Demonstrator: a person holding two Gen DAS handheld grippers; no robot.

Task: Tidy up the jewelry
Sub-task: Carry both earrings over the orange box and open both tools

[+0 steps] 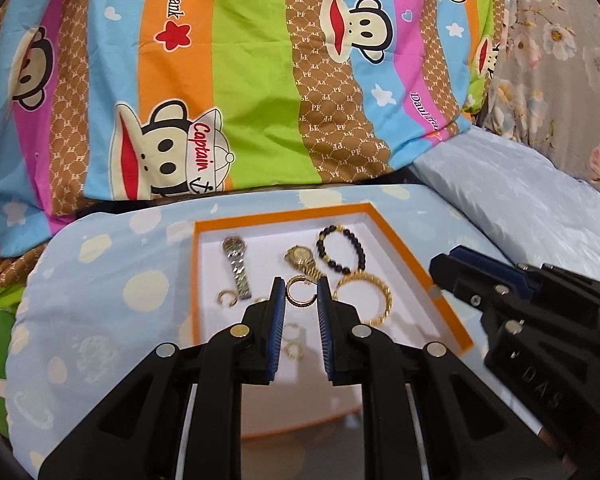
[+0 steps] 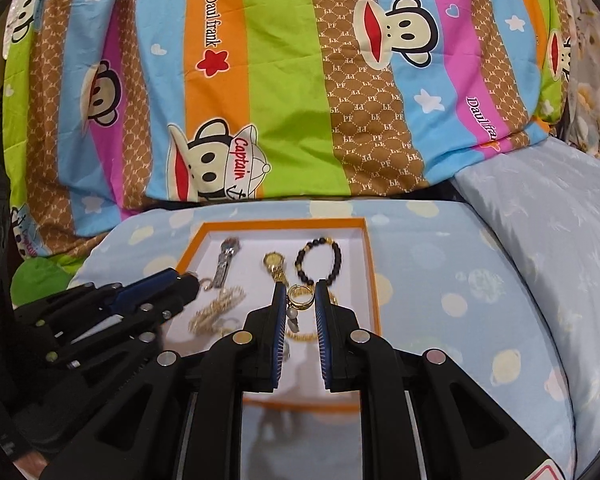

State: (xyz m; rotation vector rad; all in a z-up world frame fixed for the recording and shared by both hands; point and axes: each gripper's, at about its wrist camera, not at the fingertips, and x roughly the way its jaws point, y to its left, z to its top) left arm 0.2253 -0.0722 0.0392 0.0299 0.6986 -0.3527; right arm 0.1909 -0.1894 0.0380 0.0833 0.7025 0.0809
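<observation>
A shallow orange-rimmed tray point(image 1: 440, 300) of jewelry lies on a pale blue spotted cushion point(image 1: 100, 280) on a bed. A silver watch point(image 1: 236, 264) is at the tray's left, its long axis running away from the camera, face at the far end and band trailing near. Beside it a gold watch point(image 1: 300, 258) lies the same way, slightly slanted. A black bead bracelet point(image 1: 340, 252) forms a loop at the far right, gold beads at its far end, and a gold bangle point(image 1: 368, 300) rests flat just in front of it. A gold hoop point(image 1: 300, 296) and a small open gold ring point(image 1: 228, 298) lie toward the near side.

The left tongs point(image 1: 300, 284) and right tongs point(image 2: 300, 286) hang side by side above the tray, each closed to a narrow gap and apparently gripping nothing. Their fingers hide the tray's near edge, and the small pieces point(image 1: 294, 350) behind them are too blurred to name. A monkey-print striped quilt point(image 1: 260, 80) rises behind, with a pale blue pillow point(image 1: 520, 208) to the right.
</observation>
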